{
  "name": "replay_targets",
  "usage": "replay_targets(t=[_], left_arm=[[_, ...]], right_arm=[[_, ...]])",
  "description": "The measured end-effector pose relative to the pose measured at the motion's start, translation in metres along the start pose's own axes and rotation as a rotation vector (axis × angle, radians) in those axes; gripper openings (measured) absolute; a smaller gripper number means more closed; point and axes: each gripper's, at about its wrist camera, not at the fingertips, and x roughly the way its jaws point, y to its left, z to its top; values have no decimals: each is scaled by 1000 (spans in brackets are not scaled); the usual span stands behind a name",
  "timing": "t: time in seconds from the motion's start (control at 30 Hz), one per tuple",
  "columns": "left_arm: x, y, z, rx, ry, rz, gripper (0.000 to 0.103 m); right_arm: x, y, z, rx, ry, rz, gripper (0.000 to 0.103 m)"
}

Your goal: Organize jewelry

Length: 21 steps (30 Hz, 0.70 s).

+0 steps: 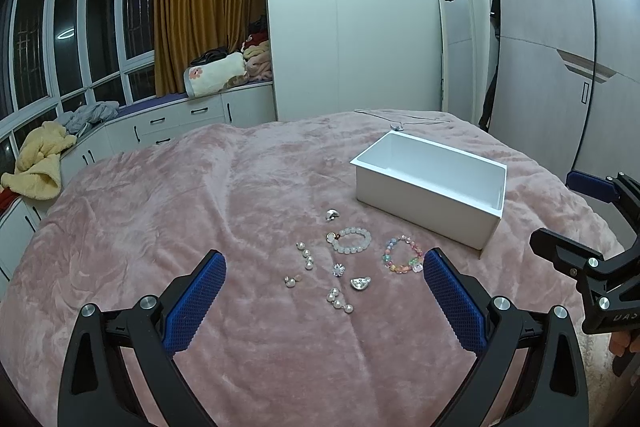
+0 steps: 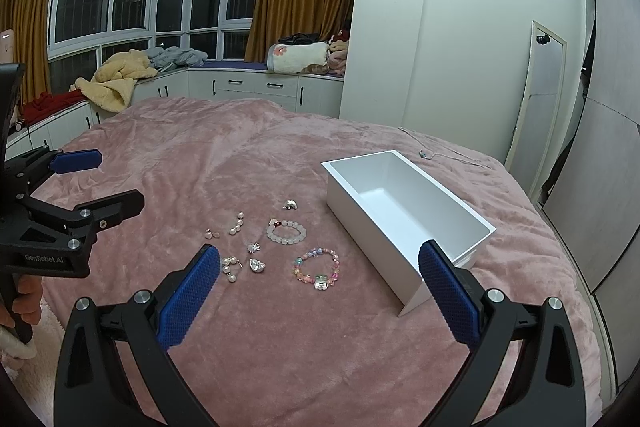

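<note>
Both hand-held grippers were spread wide and had hold of nothing. The left hand-held gripper (image 1: 324, 267) hung over the pink blanket (image 1: 160, 211) on the bed, its blue pads (image 1: 196, 301) either side of the jewelry but above it, not touching any. The right hand-held gripper (image 2: 319, 265) was the same deal, fingers far apart, with its right pad in line with the near corner of the white box (image 2: 404, 211); can't tell if it actually touched.

The jewelry all sat loose on the blanket, just left of the box: a pale bead bracelet (image 1: 352, 241), a multicolour bead bracelet (image 1: 402, 254) near the box's side, a silver ring-ish piece (image 1: 332, 214) further back, pearl earrings (image 1: 305, 255) and another pearl cluster (image 1: 339, 301), a little flower stud (image 1: 339, 269) and a clear heart-shaped piece (image 1: 361, 283). The box was open-topped and nothing showed inside. A thin necklace (image 2: 440, 153) lay behind the box towards the far edge of the bed.

Plenty of bare blanket to the left and in front of the pieces. The box crowded the right side, and the bed edge dropped off close beyond it
</note>
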Motion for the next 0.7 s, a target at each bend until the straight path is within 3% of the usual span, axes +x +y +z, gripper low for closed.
replay_targets(t=[0.7], left_arm=[[1, 4, -1, -3, -1, 3, 100]], right_arm=[[3, 5, 1, -10, -1, 7, 98]])
